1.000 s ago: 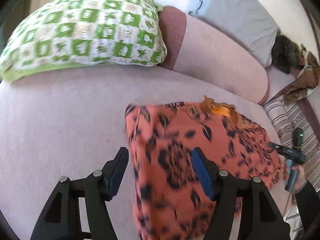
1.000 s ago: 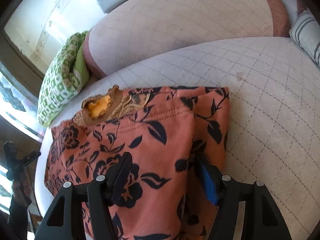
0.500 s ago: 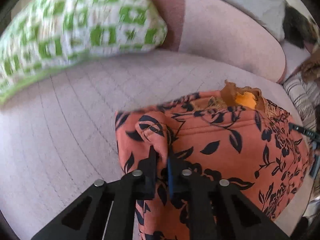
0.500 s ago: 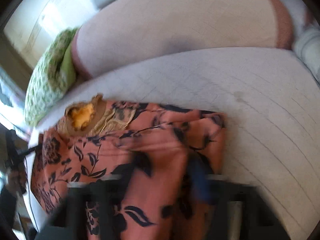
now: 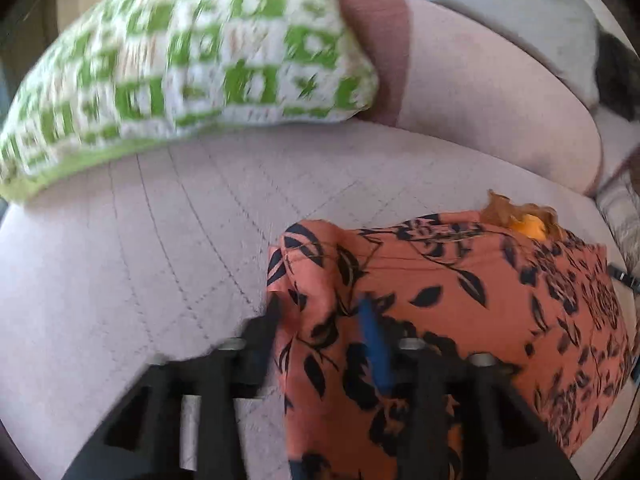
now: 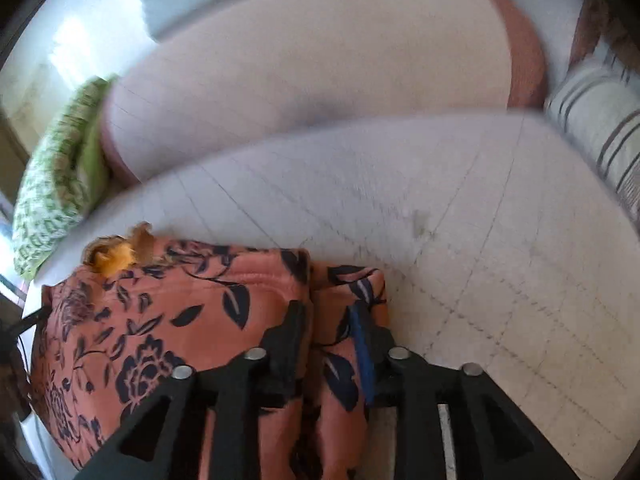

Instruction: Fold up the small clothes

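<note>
Legible text, labels, brands, numbers, signs: none in either wrist view. Both views are motion-blurred.
</note>
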